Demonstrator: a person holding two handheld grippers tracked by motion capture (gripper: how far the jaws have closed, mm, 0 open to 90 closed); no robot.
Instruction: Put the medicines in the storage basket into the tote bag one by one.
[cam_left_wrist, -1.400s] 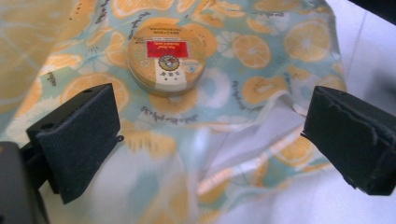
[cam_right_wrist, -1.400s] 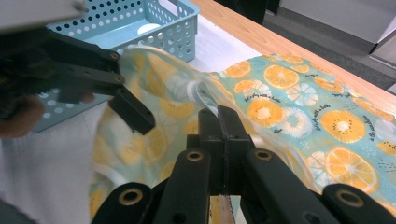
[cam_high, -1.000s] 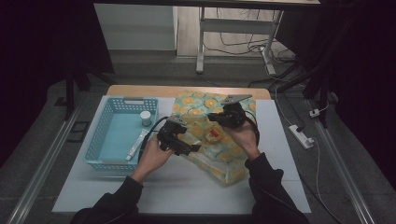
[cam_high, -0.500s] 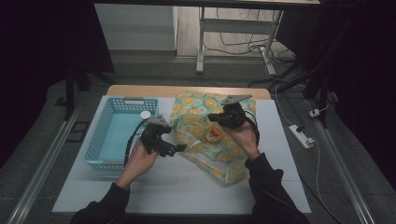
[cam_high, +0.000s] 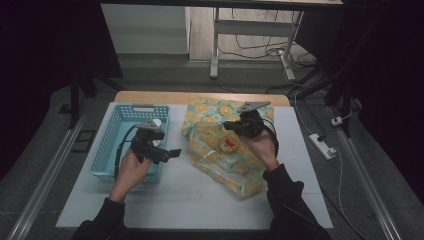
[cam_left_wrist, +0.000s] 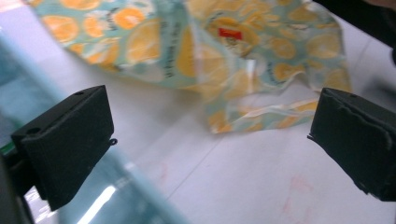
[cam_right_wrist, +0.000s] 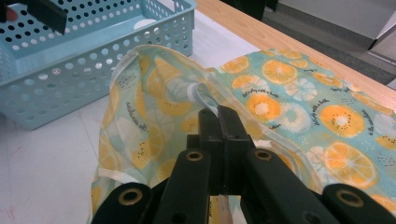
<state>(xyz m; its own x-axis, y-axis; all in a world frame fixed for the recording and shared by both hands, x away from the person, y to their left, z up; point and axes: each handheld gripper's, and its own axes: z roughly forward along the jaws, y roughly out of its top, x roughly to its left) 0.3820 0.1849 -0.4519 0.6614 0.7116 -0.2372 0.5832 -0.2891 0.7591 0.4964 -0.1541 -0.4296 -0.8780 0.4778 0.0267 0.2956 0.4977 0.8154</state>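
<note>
Glossy teal plastic printed with orange slices, the bag (cam_high: 225, 150) lies crumpled on the white table (cam_high: 165, 200), long axis running from its far-left mouth to the near right. The right gripper (cam_right_wrist: 218, 122) pinches its rim, jaws pressed together. The left gripper (cam_high: 172, 153) hangs spread over the blue basket (cam_high: 107, 145) just beside it.

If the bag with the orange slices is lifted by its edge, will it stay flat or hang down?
The bag will probably hang down: it lies creased and folded, and its rim already bends upward where the right claw pinches it. It looks thin and glossy, so likely light and perhaps slippery when pushed on the table.
</note>
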